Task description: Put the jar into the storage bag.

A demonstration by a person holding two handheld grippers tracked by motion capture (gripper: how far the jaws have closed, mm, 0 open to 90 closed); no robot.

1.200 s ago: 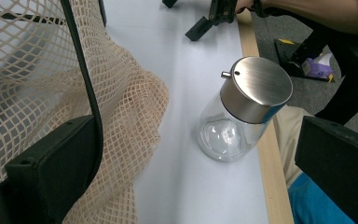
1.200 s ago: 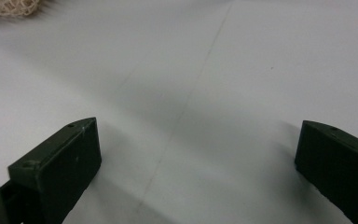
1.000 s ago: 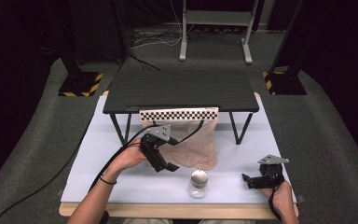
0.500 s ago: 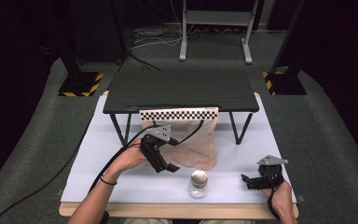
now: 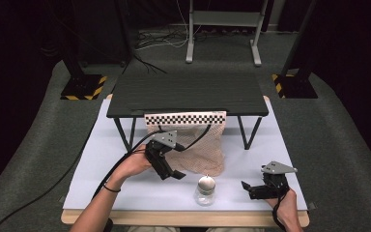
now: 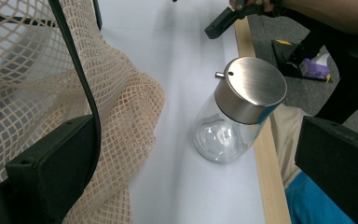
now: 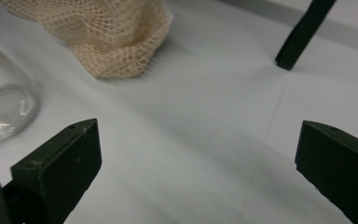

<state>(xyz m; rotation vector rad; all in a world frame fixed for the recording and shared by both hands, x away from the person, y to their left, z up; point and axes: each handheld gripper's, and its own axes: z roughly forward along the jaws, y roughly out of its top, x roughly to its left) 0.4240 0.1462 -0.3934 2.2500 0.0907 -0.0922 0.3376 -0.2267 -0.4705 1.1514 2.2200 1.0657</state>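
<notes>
We see glass jar with steel lid near table front edge, just beside mesh bag. Left gripper wide open, empty — right gripper likewise. We judge glass slippery, fragile; grip at lid.

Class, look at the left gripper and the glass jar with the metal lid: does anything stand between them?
Nothing visible does. The left gripper, jaws open, faces the glass jar across bare white table; the mesh bag lies off to one side.

Steel-lidded glass jar — upright, beside mesh bag
</notes>
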